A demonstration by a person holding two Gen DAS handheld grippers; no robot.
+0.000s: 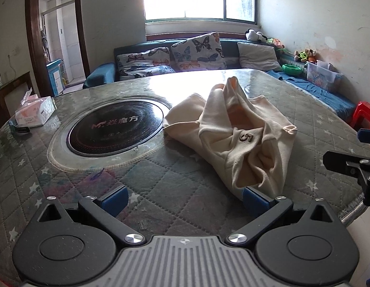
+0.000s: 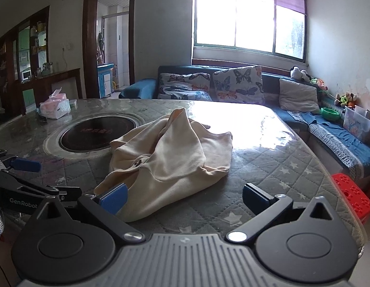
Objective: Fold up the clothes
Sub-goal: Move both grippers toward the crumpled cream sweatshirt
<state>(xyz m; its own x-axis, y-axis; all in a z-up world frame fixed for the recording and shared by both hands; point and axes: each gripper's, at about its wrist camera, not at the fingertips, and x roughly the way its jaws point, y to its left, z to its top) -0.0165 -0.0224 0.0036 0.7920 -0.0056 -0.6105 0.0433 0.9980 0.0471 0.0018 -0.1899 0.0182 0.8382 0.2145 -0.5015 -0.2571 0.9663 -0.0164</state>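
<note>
Crumpled cream soft-knit garment (image 1: 235,131) bunched on grey quilted star-print table (image 1: 113,179), beside black round hob (image 1: 115,129). Left gripper (image 1: 185,198) and right gripper (image 2: 185,198): both spread wide, empty. Likely light, limp, unslippery; pinch near hem corners.

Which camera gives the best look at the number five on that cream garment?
The left wrist view. There the dark number five faces the camera on the crumpled cream garment. In the right wrist view the garment shows in full, but only a small dark mark at a fold is visible, too creased to read.
</note>
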